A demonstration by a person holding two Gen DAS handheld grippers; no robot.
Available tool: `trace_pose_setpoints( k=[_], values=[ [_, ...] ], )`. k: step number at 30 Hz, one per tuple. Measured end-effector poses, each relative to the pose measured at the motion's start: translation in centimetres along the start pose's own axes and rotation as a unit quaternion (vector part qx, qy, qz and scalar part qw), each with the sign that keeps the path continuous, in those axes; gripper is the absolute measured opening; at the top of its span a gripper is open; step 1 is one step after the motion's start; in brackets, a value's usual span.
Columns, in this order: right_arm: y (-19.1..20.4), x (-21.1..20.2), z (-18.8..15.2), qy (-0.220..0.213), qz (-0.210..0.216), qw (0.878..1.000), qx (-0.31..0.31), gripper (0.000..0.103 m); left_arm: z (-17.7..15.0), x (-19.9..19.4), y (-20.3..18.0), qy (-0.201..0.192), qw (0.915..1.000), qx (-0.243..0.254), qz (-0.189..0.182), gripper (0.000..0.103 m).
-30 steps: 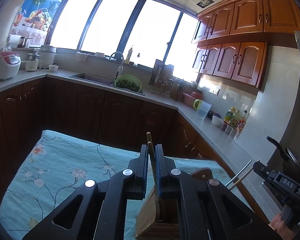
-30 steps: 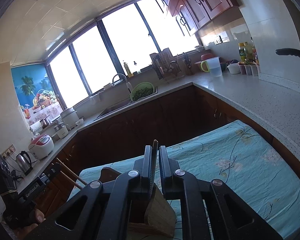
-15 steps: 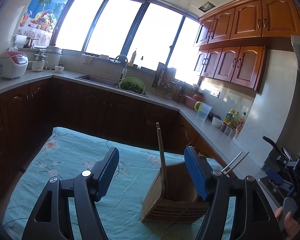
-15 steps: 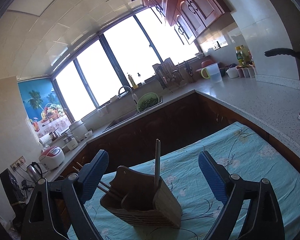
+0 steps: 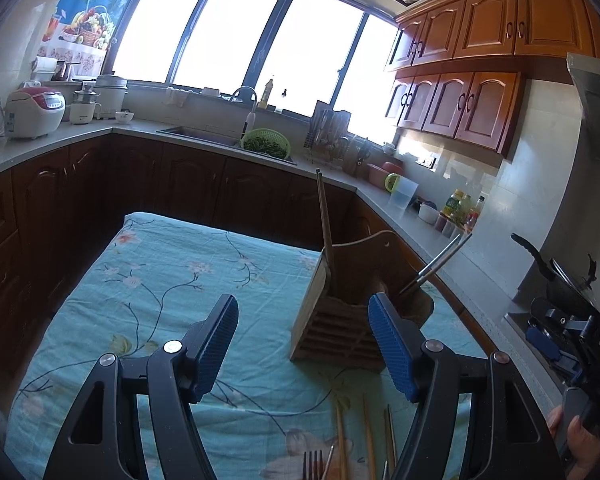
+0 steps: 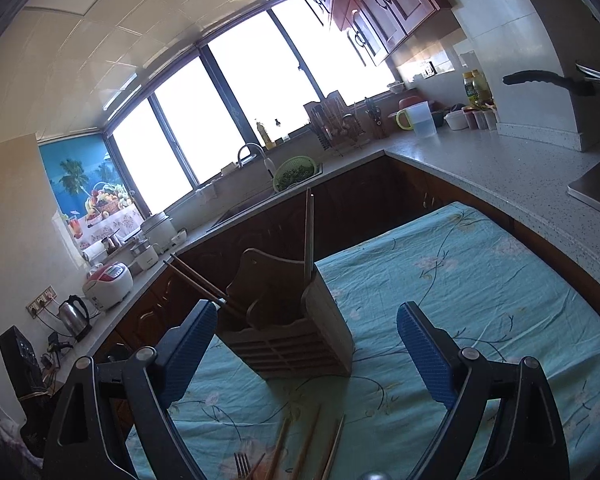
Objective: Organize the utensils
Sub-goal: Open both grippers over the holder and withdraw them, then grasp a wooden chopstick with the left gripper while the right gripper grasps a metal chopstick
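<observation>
A wooden utensil holder [image 5: 340, 320] [image 6: 291, 340] stands on the floral turquoise tablecloth [image 5: 159, 300] [image 6: 460, 280]. A wooden chopstick [image 5: 324, 232] [image 6: 308, 232] stands upright in it, and a dark pair of chopsticks [image 5: 436, 268] [image 6: 195, 280] leans out of its other side. Loose wooden chopsticks [image 5: 368, 436] [image 6: 304, 448] and a fork [image 5: 312, 464] [image 6: 241, 464] lie on the cloth close below the grippers. My left gripper [image 5: 304, 348] and right gripper [image 6: 304, 352] are both open and empty, drawn back in front of the holder.
Dark wood cabinets and a grey counter [image 5: 79, 136] wrap around the table, with a sink, a green colander [image 5: 265, 144], a rice cooker [image 5: 35, 112] and a kettle [image 6: 73, 316]. A wok handle [image 6: 540, 78] juts out at the right. The other handset [image 5: 572, 332] shows at the right edge.
One second ago each gripper was shut on a chopstick over the holder. Both then opened, leaving a chopstick standing in the holder, and have pulled back, bringing loose utensils into view.
</observation>
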State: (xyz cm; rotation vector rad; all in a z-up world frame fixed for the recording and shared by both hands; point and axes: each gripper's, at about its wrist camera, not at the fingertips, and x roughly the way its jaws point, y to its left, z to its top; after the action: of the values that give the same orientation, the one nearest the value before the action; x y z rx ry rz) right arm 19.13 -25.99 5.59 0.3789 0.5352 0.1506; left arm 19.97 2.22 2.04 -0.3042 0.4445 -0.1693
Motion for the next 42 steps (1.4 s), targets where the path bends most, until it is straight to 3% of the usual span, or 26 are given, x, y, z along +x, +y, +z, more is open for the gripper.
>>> trace_pose_setpoints(
  k=[8,20,32,36,39,42],
  values=[
    [-0.7,-2.5,-3.0,0.028,-0.007,1.0,0.005,0.093,-1.3,-3.2,0.0,0.018,0.9998,0.006,0.004,0.067],
    [-1.7,-4.3,-8.1,0.07,-0.029,0.997,0.005,0.093,-5.8,-5.7,0.0,0.085,0.9961,0.018,0.014,0.067],
    [-2.0,-3.5,-10.4,0.104,-0.042,0.994,0.006,0.093,-8.0,-4.2,-1.5,0.172,0.981,0.083,0.033,0.066],
    [-1.7,-3.4,-10.5,0.106,-0.041,0.993,-0.002,0.093,-8.8,-3.1,-2.2,0.206,0.9719,0.11,0.029,0.053],
    [-1.5,-3.1,-10.5,0.109,-0.039,0.993,-0.004,0.093,-9.5,-2.0,-2.8,0.229,0.9647,0.128,0.026,0.035],
    [-1.3,-2.6,-10.6,0.116,-0.035,0.993,-0.005,0.092,-9.8,-1.1,-3.4,0.242,0.9596,0.143,0.016,0.03]
  ],
)
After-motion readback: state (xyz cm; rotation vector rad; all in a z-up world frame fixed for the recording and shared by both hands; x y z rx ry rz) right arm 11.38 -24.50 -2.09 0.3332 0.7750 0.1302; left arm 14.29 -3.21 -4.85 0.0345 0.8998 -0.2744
